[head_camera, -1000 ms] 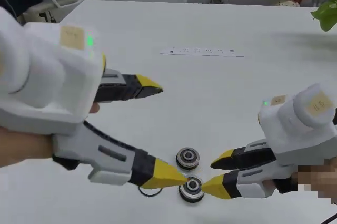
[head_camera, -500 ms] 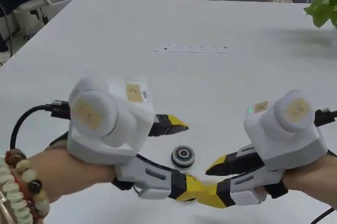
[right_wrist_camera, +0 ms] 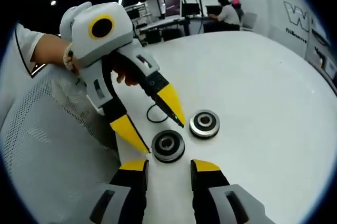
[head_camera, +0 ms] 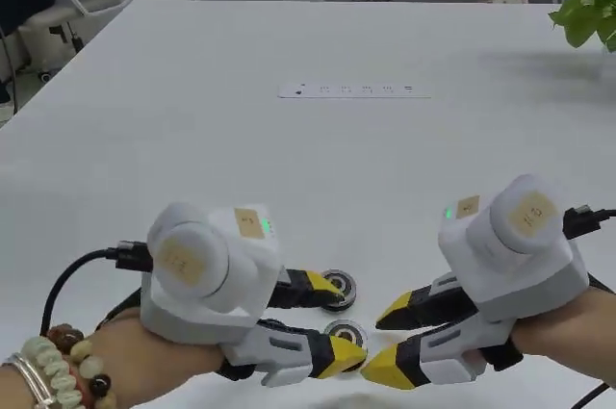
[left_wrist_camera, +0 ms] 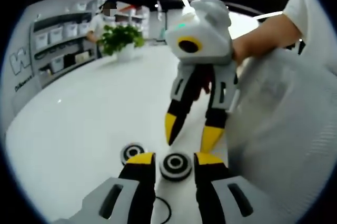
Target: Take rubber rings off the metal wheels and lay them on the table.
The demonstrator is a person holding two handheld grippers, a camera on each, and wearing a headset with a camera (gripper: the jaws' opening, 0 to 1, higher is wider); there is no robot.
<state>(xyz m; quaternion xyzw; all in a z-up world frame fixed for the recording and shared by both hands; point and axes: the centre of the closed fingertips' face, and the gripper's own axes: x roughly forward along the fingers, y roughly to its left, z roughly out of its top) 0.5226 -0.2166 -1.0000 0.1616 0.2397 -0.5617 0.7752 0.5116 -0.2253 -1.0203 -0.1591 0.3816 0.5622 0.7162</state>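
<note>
The left gripper [head_camera: 348, 320], a white body with yellow-tipped black fingers [left_wrist_camera: 141, 162], has its fingers moderately apart and closed on nothing. They straddle the near metal wheel [left_wrist_camera: 175, 165], a small round steel disc with a dark rubber band about its rim. Whether the tips touch it cannot be told. Behind those fingertips, toward the hand, a loose black rubber ring [right_wrist_camera: 150, 114] lies flat, directly on the white table [head_camera: 289, 159] rather than in any tray or bin. Just outside the left gripper's farther finger lies the second metal wheel [head_camera: 338, 289], apart from the first. The right gripper [head_camera: 372, 342] has its fingers likewise apart and empty, with the tips just short of the near metal wheel and facing the left tips. Probable faults: the opposed tips may collide over the one wheel. The unrestrained wheel may skid or roll from a glancing pinch. A grip across the whole rim would trap the band rather than peel it.
</note>
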